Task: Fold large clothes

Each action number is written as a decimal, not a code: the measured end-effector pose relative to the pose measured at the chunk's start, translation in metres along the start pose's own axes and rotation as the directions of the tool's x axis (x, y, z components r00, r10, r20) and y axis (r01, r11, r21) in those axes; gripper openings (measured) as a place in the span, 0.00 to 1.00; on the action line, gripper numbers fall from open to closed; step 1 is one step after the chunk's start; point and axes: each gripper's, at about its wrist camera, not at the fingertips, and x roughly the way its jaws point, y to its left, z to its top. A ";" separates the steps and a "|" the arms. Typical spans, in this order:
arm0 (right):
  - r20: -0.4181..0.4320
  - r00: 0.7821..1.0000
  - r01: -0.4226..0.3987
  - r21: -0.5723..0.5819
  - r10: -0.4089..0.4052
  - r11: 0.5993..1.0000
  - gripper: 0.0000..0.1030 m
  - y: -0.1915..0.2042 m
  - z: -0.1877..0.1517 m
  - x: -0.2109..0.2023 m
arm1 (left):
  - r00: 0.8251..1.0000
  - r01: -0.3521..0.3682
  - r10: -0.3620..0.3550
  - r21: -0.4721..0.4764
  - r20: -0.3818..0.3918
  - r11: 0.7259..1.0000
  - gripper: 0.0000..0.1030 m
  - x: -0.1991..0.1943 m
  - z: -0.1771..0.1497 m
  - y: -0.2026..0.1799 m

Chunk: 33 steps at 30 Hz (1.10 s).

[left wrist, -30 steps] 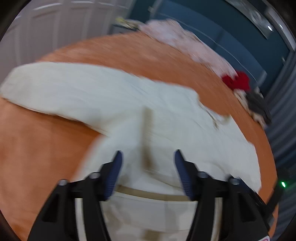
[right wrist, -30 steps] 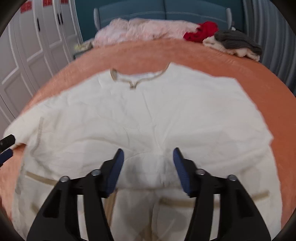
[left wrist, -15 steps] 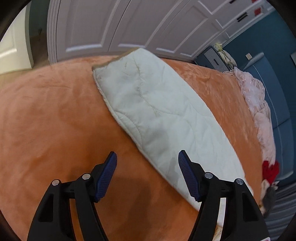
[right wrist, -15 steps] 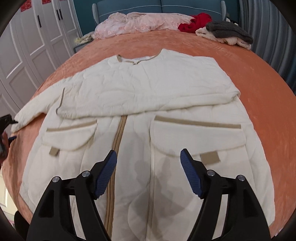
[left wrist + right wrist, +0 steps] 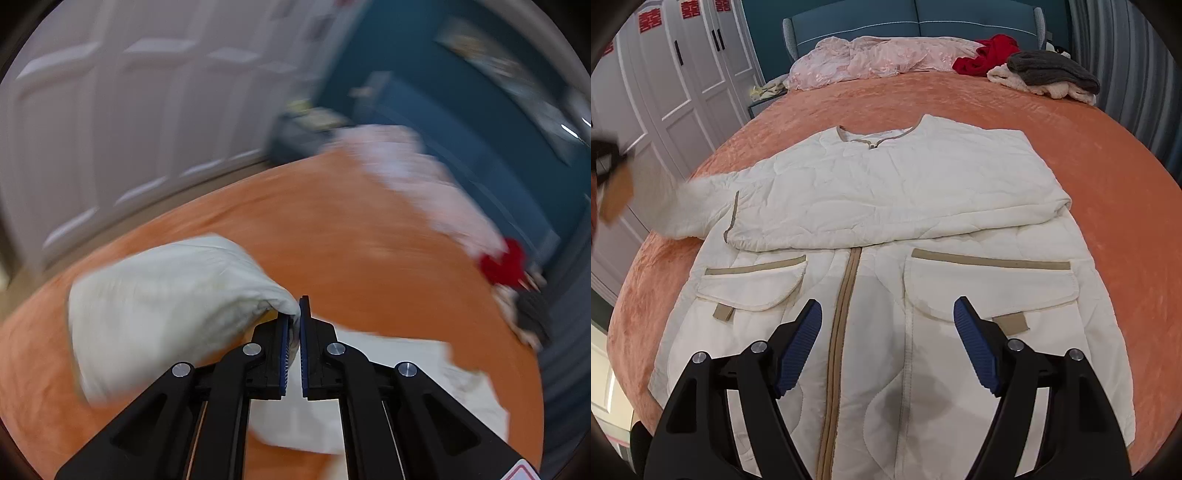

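Sleeve fold: my left gripper (image 5: 299, 308) pinched the cream quilted jacket's sleeve (image 5: 166, 291); right gripper (image 5: 888, 325) gaped, empty. Next I'd lay it across the chest.

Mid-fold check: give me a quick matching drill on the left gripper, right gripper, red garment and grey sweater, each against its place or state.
Things:
1. left gripper
2. right gripper
3. red garment
4. grey sweater

States:
A. lying on a cream garment
B. open above the jacket
C. shut on the sleeve
D. beside the pink bedding

Pairs: 1-C, 2-B, 3-D, 4-A
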 end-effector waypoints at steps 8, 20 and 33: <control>0.016 1.000 0.026 0.058 -0.026 0.998 0.72 -0.035 -0.004 -0.013 | 0.930 0.339 -0.292 0.211 -0.226 0.917 0.14 -0.012 -0.109 -0.224; 0.029 0.999 0.031 0.086 -0.034 0.996 0.73 -0.079 0.027 0.004 | 0.839 0.272 -0.252 -0.030 -0.483 0.962 0.46 0.051 -0.252 -0.189; 0.008 1.000 -0.012 0.380 0.010 0.925 0.73 -0.136 0.127 0.103 | 0.892 0.043 -0.236 -0.446 -0.386 0.894 0.45 0.130 -0.177 -0.054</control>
